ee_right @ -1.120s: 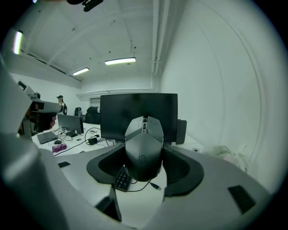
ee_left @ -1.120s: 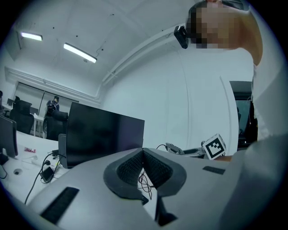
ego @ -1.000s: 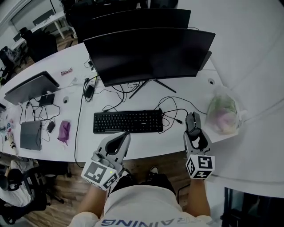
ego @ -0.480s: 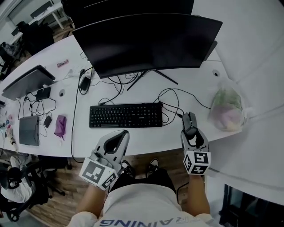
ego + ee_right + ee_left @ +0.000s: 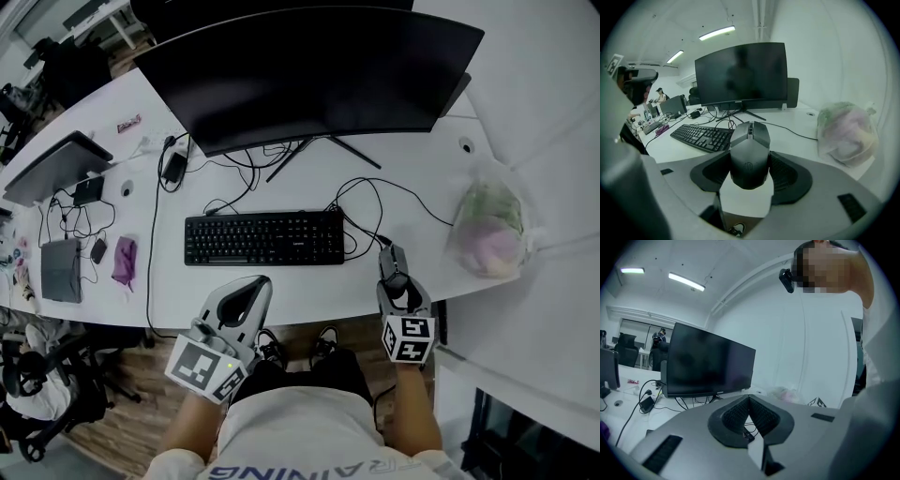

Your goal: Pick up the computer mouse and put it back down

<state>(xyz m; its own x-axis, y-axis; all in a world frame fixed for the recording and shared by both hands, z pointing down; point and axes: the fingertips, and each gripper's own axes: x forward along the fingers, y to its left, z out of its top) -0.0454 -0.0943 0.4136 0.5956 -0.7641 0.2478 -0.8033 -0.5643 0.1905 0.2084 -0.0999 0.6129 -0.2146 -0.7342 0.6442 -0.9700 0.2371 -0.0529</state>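
A dark computer mouse (image 5: 392,264) (image 5: 750,140) sits between the jaws of my right gripper (image 5: 395,283) (image 5: 750,165), which is shut on its sides. It is at the white desk's (image 5: 422,178) front edge, right of the keyboard; whether it touches the desk I cannot tell. Its cable (image 5: 361,211) runs back toward the monitor. My left gripper (image 5: 249,291) (image 5: 749,401) hovers at the front edge below the keyboard, shut on nothing, its ribbed pads pressed together.
A black keyboard (image 5: 264,237) lies mid-desk before a large dark monitor (image 5: 309,75). A plastic bag (image 5: 487,230) with something pink and green lies at the right. Left are a closed laptop (image 5: 56,169), a purple pouch (image 5: 124,260) and tangled cables.
My right gripper, still shut on the mouse, has drawn back toward the desk's front edge and a little left. The left gripper has barely moved.
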